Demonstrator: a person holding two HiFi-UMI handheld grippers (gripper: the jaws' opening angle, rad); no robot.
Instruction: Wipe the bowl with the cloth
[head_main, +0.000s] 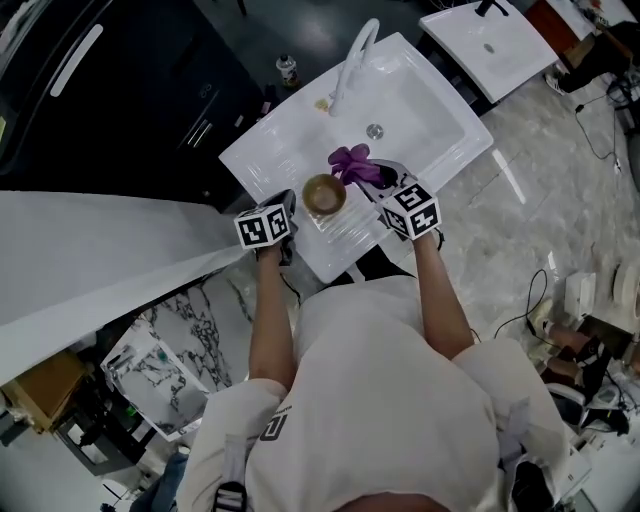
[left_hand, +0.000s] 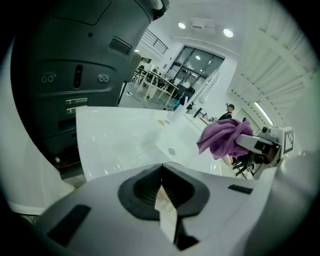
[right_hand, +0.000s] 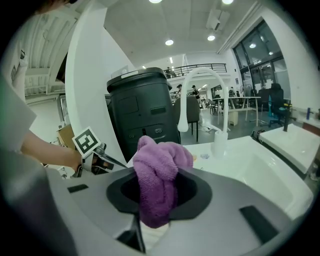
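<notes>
Fingers (right_hand: 152, 235) pinch bunched fuzzy purple cloth (right_hand: 157, 175) beside round bowl (head_main: 324, 194)

**Open-plan test hall, with a mock sink station set up in the middle**

Under the left gripper (head_main: 291, 203) and the right gripper (head_main: 377, 178) stands a free-standing white sink (head_main: 425, 115), its tall faucet (head_main: 352, 62) just beyond them. And there's a second sink unit (head_main: 490, 42) well past the right gripper! Both stand on a polished stone-pattern floor (head_main: 545, 195), with loose cables (head_main: 545, 270) trailing out on that gripper's side. A big black appliance (left_hand: 75, 75) looms beside the left gripper. Far ahead of both are tall glass windows (left_hand: 197, 62), desks and chairs (right_hand: 240, 105), a railed upper gallery (right_hand: 197, 67) and round ceiling lights (right_hand: 169, 42) over one wide room.
</notes>
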